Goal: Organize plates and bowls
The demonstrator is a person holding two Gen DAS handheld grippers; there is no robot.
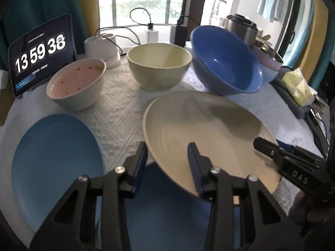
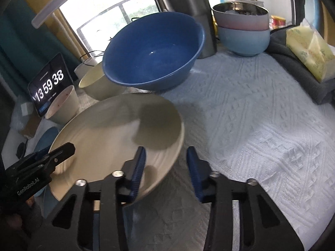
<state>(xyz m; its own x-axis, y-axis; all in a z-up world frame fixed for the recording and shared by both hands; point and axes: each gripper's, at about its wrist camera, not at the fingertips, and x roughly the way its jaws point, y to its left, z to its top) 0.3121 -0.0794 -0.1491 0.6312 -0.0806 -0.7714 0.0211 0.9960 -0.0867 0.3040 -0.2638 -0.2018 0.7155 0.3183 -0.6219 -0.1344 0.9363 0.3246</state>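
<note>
Cream plate (image 1: pixel 201 133): tilted, right edge raised, held over the blue plates (image 1: pixel 56 163) on the white cloth (image 2: pixel 261 125). Rim is straddled by left gripper (image 1: pixel 170 163) and right gripper (image 2: pixel 165 167), both part-closed; pad contact cannot be told. Underside hidden.

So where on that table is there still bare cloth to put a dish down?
The widest bare cloth lies right of the cream plate, in front of the pale blue bowl stack and the tissue pack. A narrower strip runs between the pink-lined bowl, the cream bowl and the blue plate. The back, by the big blue bowl, is crowded.
</note>
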